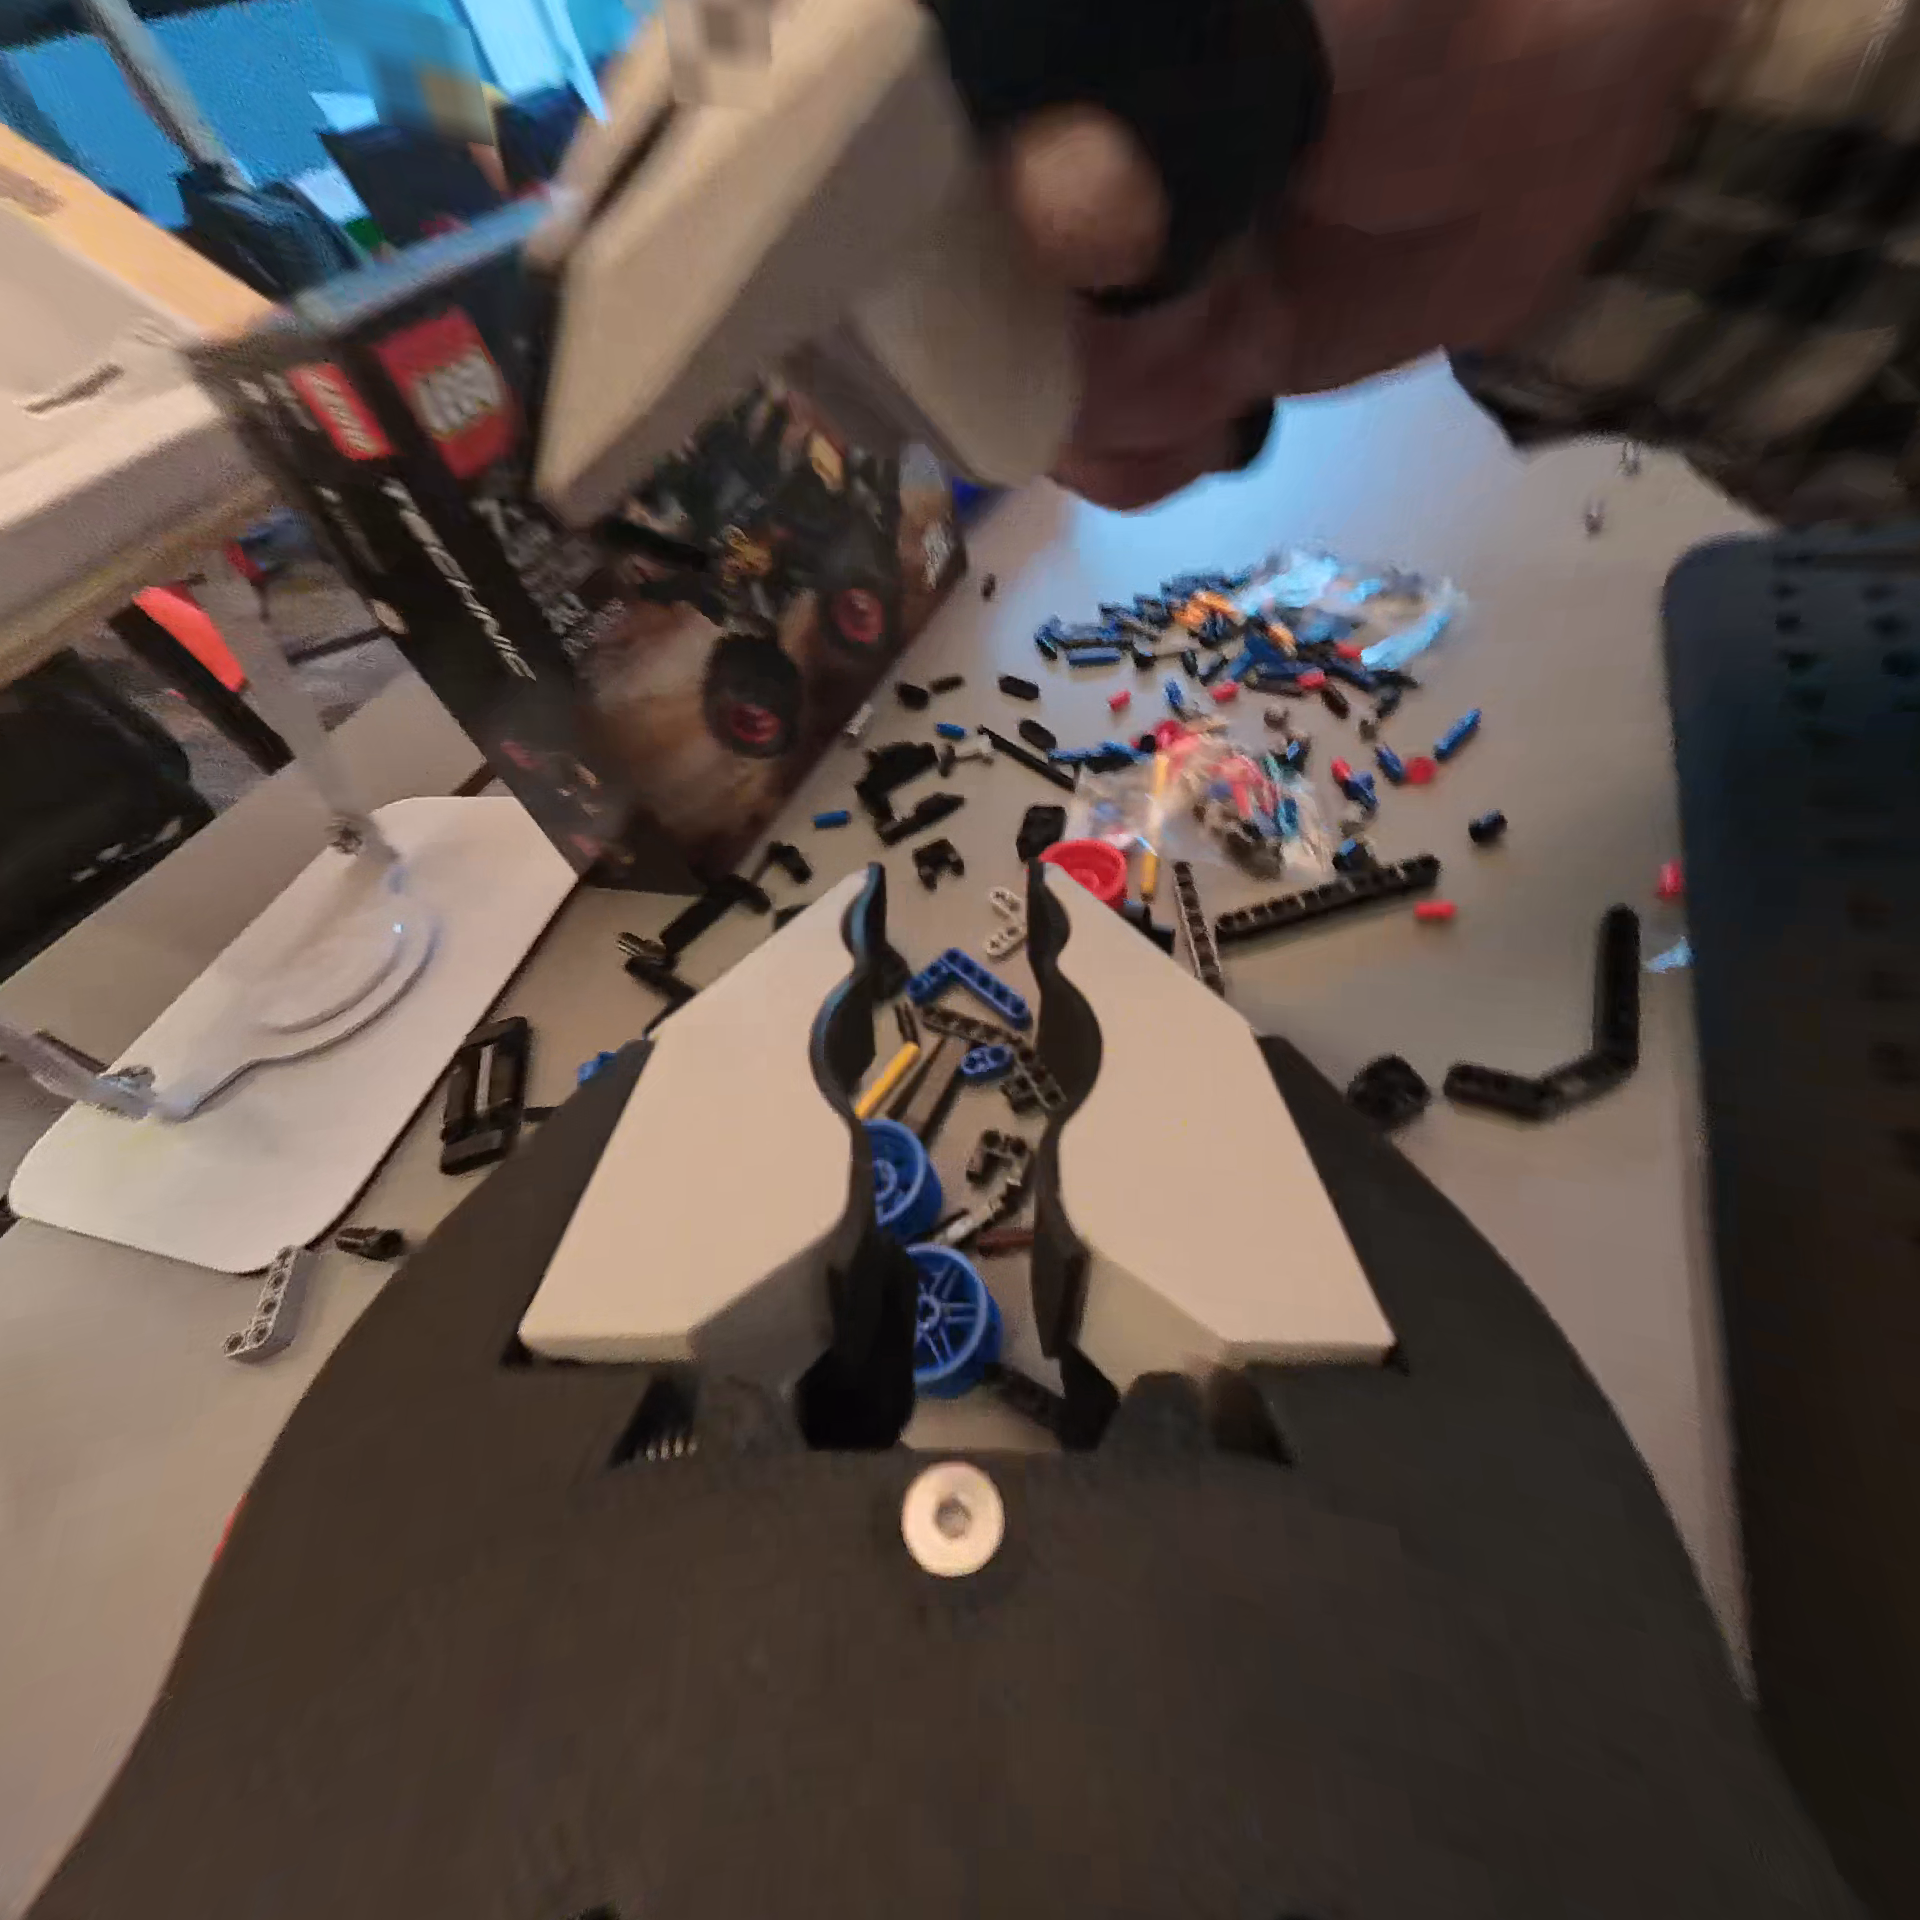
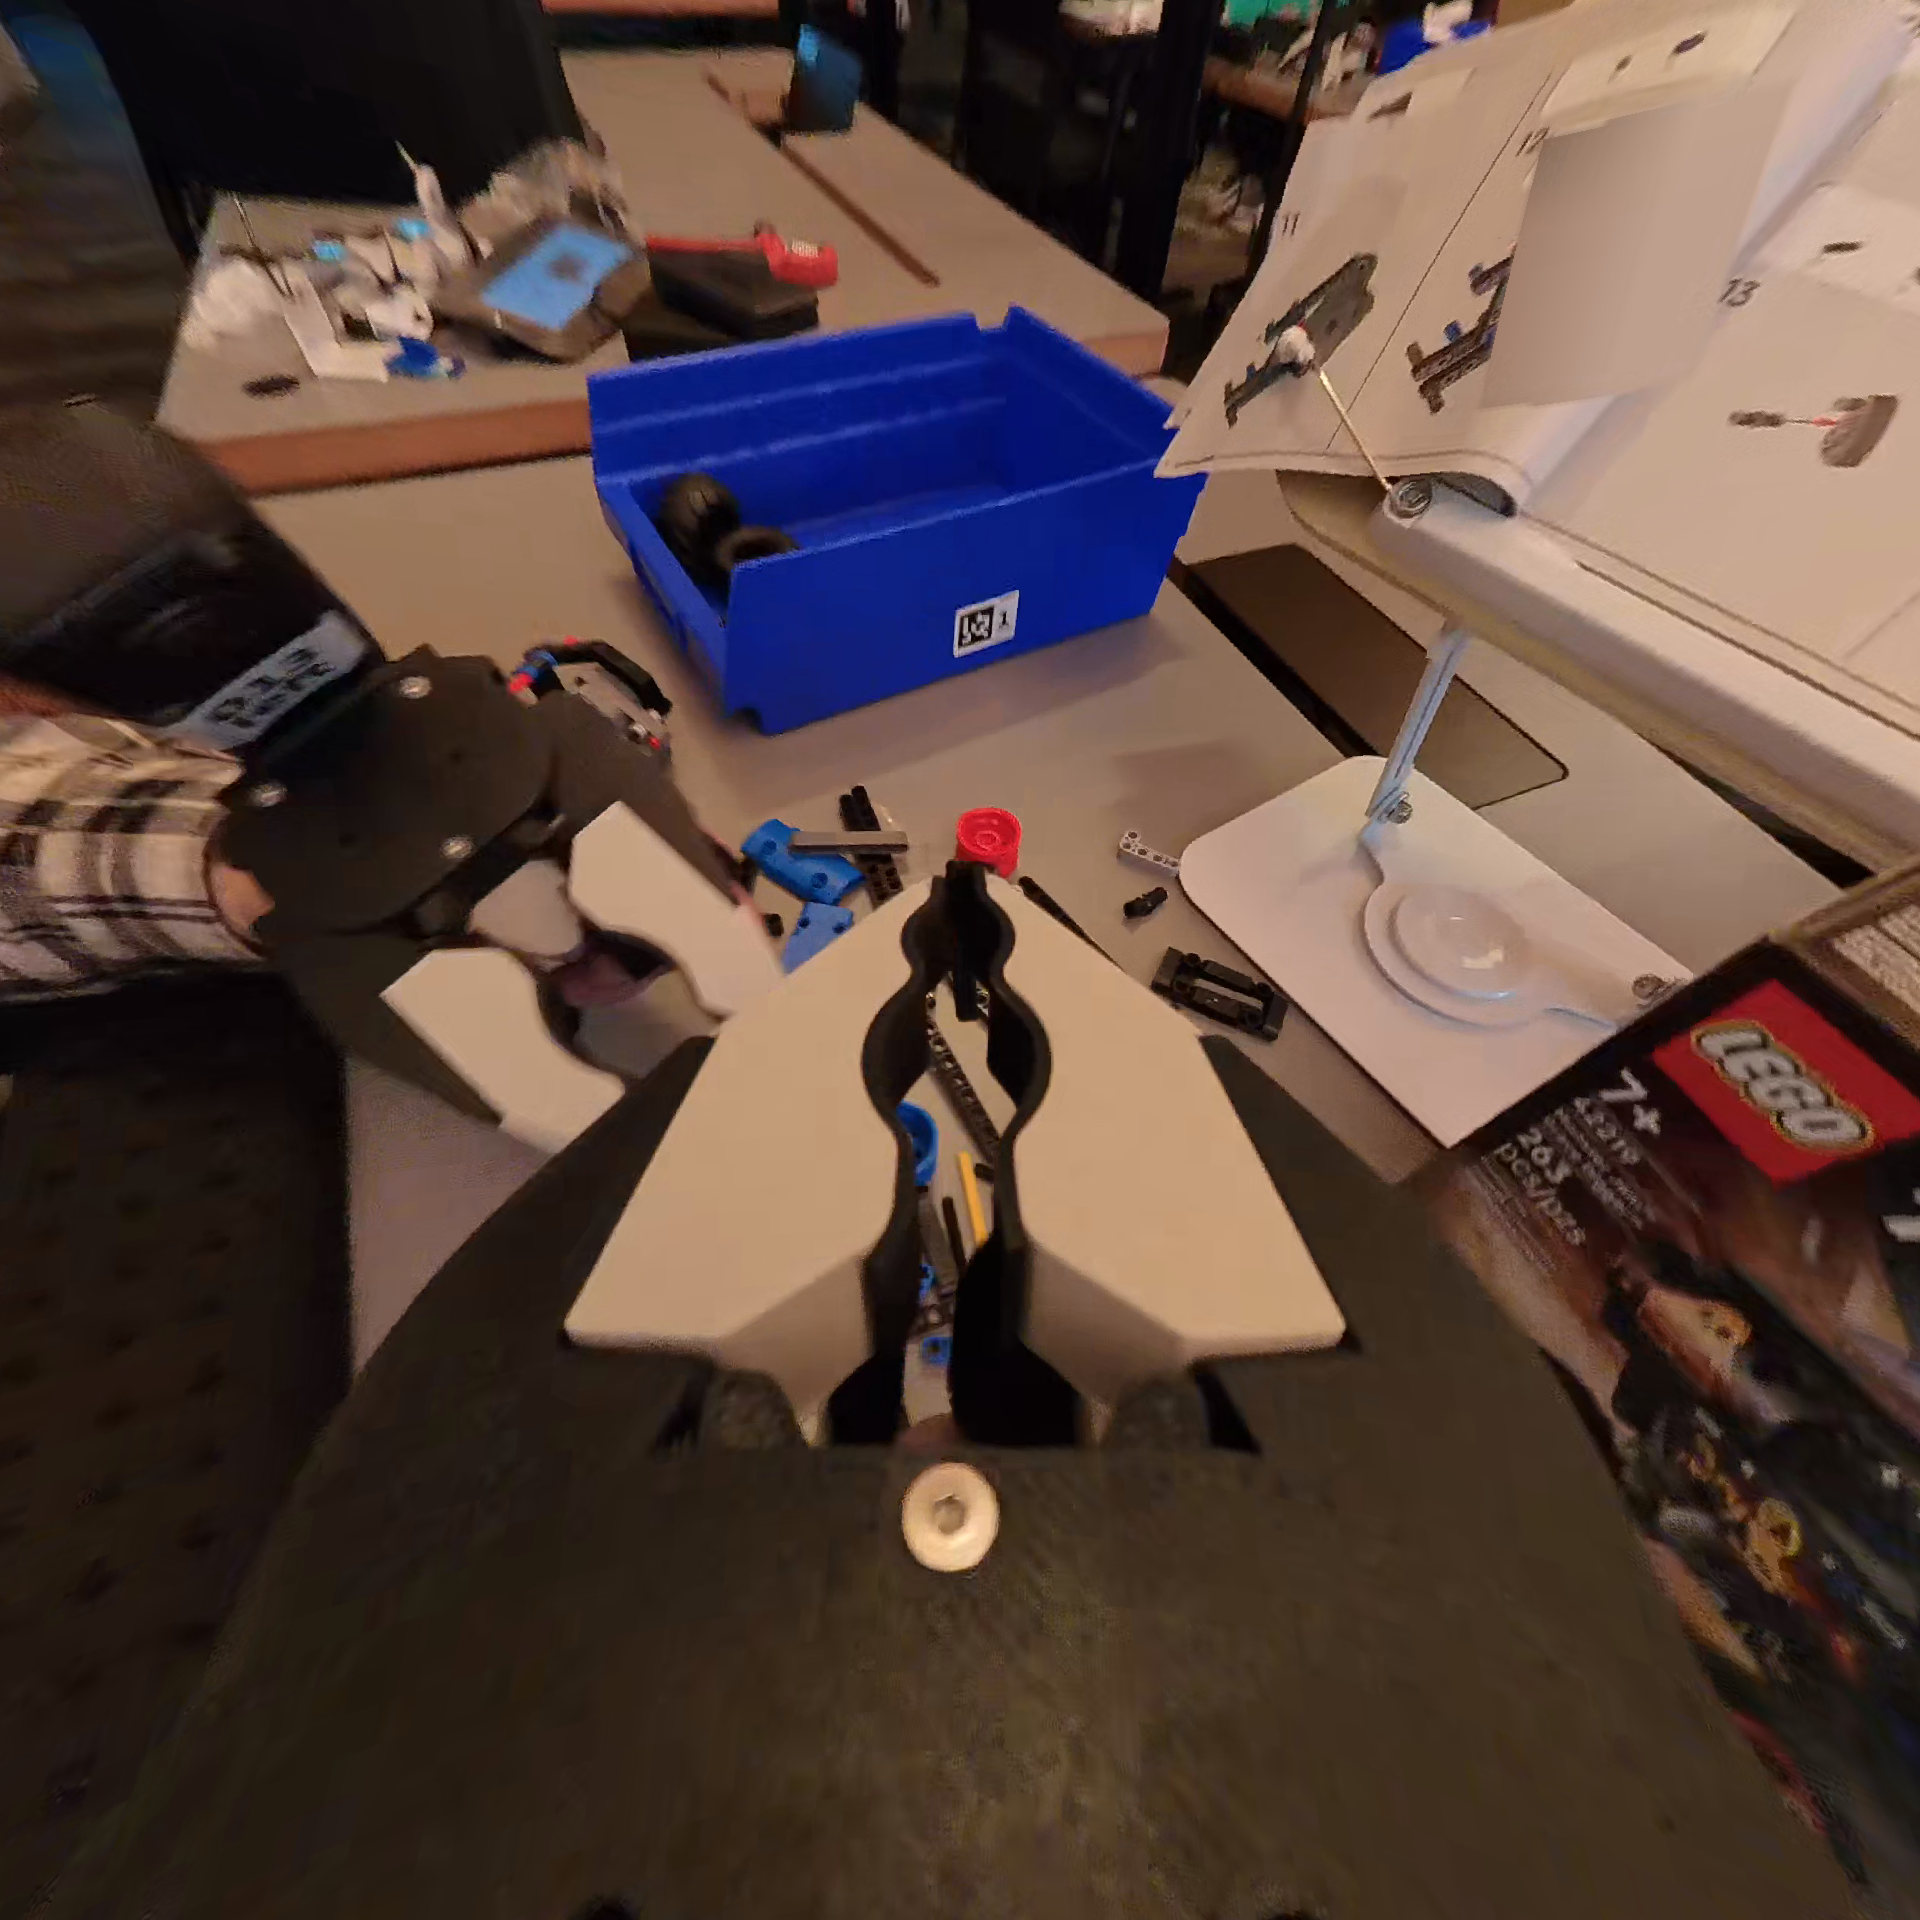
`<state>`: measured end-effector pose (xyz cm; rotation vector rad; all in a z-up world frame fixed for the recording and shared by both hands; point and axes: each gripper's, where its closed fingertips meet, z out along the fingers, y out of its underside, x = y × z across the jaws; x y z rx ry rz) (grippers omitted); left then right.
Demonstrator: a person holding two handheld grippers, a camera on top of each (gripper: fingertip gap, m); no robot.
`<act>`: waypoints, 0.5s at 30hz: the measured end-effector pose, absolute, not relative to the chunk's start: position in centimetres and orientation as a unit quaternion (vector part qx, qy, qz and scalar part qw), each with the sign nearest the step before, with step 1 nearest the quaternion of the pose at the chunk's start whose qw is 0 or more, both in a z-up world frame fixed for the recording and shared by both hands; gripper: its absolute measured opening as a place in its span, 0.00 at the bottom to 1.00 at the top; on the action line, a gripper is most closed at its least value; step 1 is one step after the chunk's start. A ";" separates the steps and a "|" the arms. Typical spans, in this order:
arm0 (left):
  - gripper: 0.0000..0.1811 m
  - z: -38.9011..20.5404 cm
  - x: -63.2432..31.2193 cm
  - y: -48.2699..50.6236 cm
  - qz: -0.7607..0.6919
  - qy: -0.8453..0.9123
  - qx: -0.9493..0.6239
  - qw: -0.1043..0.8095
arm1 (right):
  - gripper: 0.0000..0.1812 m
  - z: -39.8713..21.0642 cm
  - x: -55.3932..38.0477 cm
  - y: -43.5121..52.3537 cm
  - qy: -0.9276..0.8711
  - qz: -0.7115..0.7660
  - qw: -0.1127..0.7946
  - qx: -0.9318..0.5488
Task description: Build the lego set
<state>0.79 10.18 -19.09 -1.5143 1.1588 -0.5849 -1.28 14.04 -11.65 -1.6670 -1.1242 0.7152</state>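
The build looks barely begun: loose lego pieces [image 1: 1226, 727] litter the tabletop [image 1: 1455, 1195] beyond and beneath the empty, part-open jaws of the left gripper [image 1: 954, 904], while the right gripper [image 2: 964, 894] pinches a small black piece [image 2: 968, 951] at its tips

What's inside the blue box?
In the blue bin, two black tyres sit in the near left corner. The rest of the floor that shows looks bare. The front wall hides the part of the floor closest to it.
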 end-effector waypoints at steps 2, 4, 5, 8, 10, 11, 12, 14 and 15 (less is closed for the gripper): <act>0.14 -17.9 0.4 10.7 -0.266 0.457 -0.637 0.562 | 0.00 -11.7 -0.6 13.1 -0.450 0.305 0.495 -0.678; 0.14 -17.2 0.0 11.0 -0.278 0.438 -0.634 0.573 | 0.00 -12.0 0.1 12.6 -0.439 0.309 0.505 -0.676; 0.13 -16.9 -0.1 10.9 -0.289 0.432 -0.630 0.577 | 0.00 -12.3 0.4 12.4 -0.437 0.306 0.511 -0.674; 0.13 -16.5 0.0 10.7 -0.342 0.412 -0.629 0.564 | 0.00 -13.1 0.8 11.8 -0.452 0.275 0.534 -0.660; 0.12 -15.9 0.0 10.4 -0.383 0.399 -0.618 0.559 | 0.00 -13.3 0.7 11.2 -0.468 0.249 0.551 -0.644; 0.12 -15.6 0.0 10.2 -0.401 0.396 -0.612 0.555 | 0.00 -13.5 0.8 11.1 -0.479 0.224 0.561 -0.637; 0.12 -15.3 0.0 10.1 -0.416 0.393 -0.605 0.554 | 0.00 -13.7 0.8 11.0 -0.493 0.193 0.569 -0.629; 0.11 -15.0 0.2 9.6 -0.438 0.394 -0.594 0.548 | 0.00 -14.0 0.8 10.9 -0.519 0.135 0.587 -0.606; 0.10 -14.9 0.3 9.2 -0.450 0.396 -0.589 0.541 | 0.01 -14.1 0.6 10.7 -0.531 0.111 0.594 -0.593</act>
